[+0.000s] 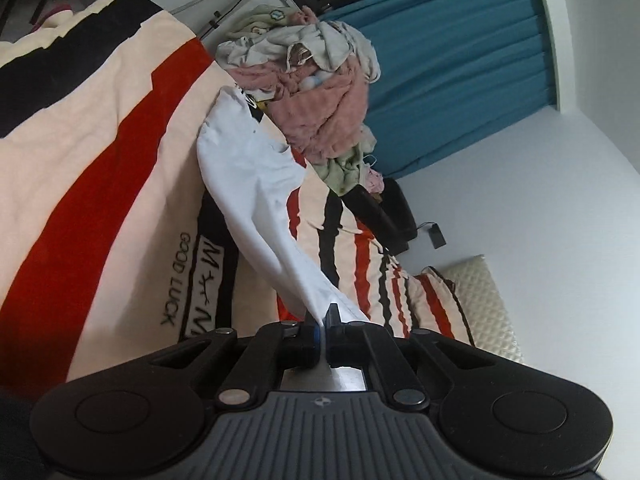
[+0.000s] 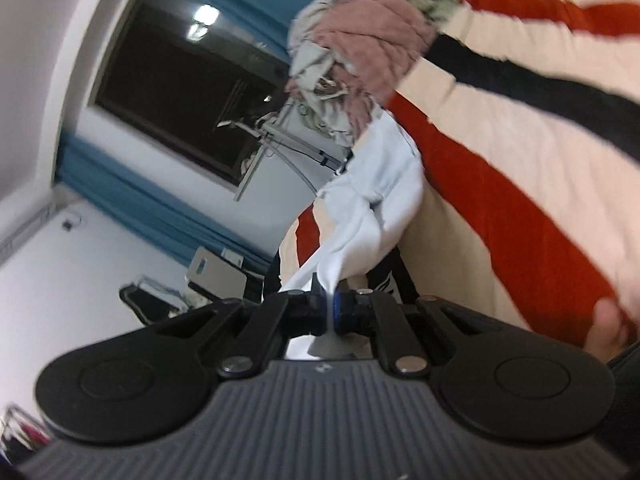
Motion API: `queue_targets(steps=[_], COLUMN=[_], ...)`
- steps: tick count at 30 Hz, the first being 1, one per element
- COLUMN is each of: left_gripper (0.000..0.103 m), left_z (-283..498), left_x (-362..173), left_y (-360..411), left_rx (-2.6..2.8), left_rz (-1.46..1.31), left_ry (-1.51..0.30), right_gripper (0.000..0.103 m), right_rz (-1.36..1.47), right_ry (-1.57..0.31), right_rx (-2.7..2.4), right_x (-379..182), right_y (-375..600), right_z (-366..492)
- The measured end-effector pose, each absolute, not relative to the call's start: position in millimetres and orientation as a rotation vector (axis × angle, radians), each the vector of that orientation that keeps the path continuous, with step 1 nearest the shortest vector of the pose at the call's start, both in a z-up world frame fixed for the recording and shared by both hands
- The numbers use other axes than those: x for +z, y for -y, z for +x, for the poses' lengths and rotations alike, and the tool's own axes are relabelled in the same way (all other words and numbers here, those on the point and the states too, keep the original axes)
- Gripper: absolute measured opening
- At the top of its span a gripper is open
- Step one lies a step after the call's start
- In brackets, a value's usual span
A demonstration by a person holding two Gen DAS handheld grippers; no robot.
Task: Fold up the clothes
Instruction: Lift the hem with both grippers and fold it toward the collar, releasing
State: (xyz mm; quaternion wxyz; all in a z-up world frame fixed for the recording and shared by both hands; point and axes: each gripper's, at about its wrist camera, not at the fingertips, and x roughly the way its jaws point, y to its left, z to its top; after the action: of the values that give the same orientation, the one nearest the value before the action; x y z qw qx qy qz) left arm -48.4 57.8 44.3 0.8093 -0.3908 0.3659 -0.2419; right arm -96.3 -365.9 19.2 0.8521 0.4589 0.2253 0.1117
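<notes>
left gripper (image 1: pixel 323 320): jaws pinched tight on an edge of the white garment (image 1: pixel 256 184), cloth squeezed thin between the pads
right gripper (image 2: pixel 328 300): also clamped on a bunched white edge of that garment, same thin pinch
white garment: near end lifted off the bed (image 1: pixel 100 152), strung from both grippers; far end trails onto the striped blanket beside the clothes pile (image 1: pixel 320 92)
handling: light, limp, thin fabric; sags and twists between holds, no stiffness; likely slips if pinch loosens
where to hold: judged best at corners or hem, well apart, so the cloth spreads flat; current holds look bunched
clothes pile: far on the bed, pink and grey items, touching the garment's far end
risk: trailing end may drag the pile
</notes>
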Motion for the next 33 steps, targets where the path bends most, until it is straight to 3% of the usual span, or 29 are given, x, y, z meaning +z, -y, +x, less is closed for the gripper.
queue_targets(steps=[6, 11, 18, 25, 33], left_gripper=[0.002, 0.002, 0.003, 0.003, 0.003], left_z=[-104, -86, -2, 95, 175], left_x=[10, -19, 17, 61, 27], left_y=[-79, -82, -61, -15, 42], left_rx=[-0.457, -0.399, -0.343, -0.265, -0.167], left_rz=[-0.822, -0.859, -0.789, -0.571, -0.291], left_ry=[-0.886, -0.977, -0.889, -0.649, -0.498], right_gripper=[0.007, 0.007, 0.007, 0.007, 0.007], right_rz=[0.906, 0.862, 0.88, 0.773, 0.574], right_ry=[-0.565, -0.586, -0.553, -0.457, -0.354], right_rx=[0.274, 0.249, 0.2, 0.131, 0.141], right_x=[4, -8, 3, 27, -5], right_y=[363, 350, 351, 346, 338], right_z=[-140, -138, -69, 39, 146])
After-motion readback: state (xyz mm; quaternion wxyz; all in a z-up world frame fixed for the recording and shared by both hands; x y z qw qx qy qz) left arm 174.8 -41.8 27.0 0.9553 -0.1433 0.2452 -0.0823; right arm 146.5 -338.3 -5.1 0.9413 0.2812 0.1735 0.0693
